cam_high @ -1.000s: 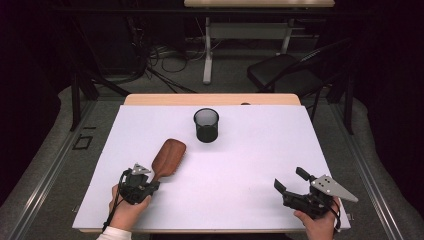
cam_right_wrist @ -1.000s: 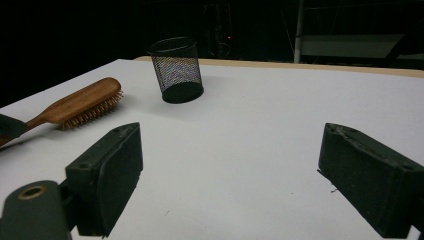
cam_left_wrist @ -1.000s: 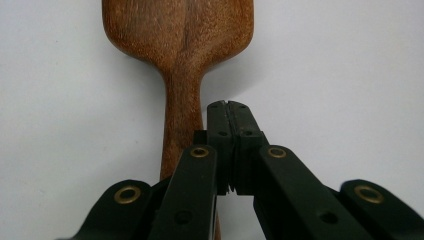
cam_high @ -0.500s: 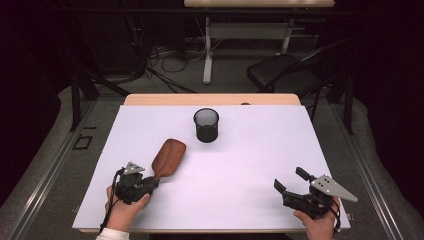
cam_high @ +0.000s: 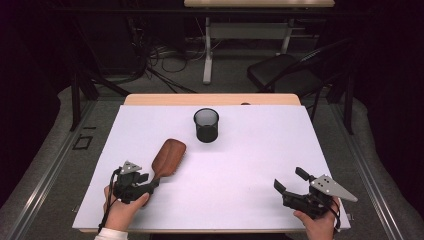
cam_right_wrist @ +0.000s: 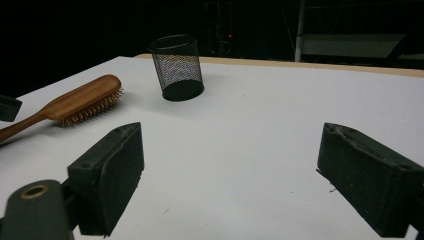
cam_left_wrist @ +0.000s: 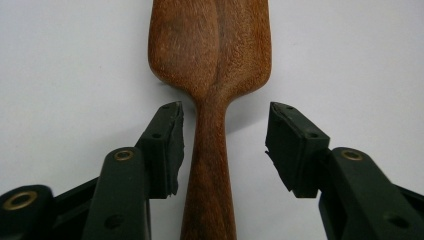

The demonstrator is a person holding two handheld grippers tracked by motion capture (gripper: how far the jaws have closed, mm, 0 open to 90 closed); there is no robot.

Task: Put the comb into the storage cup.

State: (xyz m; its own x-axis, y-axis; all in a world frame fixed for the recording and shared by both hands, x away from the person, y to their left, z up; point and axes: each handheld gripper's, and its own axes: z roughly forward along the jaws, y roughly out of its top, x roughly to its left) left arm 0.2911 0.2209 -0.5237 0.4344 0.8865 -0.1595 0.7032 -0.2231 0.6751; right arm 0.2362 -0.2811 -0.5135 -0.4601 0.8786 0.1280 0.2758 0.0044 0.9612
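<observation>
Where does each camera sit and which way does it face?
High view: above the near edge, facing forward and down on the table; both hands and grippers show.
Left gripper view: rides the left gripper, looking down the brush handle between its open jaws.
Right gripper view: rides the right gripper, facing across the table.
Shared: right and high views both show brush and cup.

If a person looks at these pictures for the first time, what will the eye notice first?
First comes the wooden hairbrush, bristles down on the left of the white table; its handle lies between the left gripper, whose fingers have just been opening and stand apart from it. Next comes the black mesh cup, upright near the far edge.
</observation>
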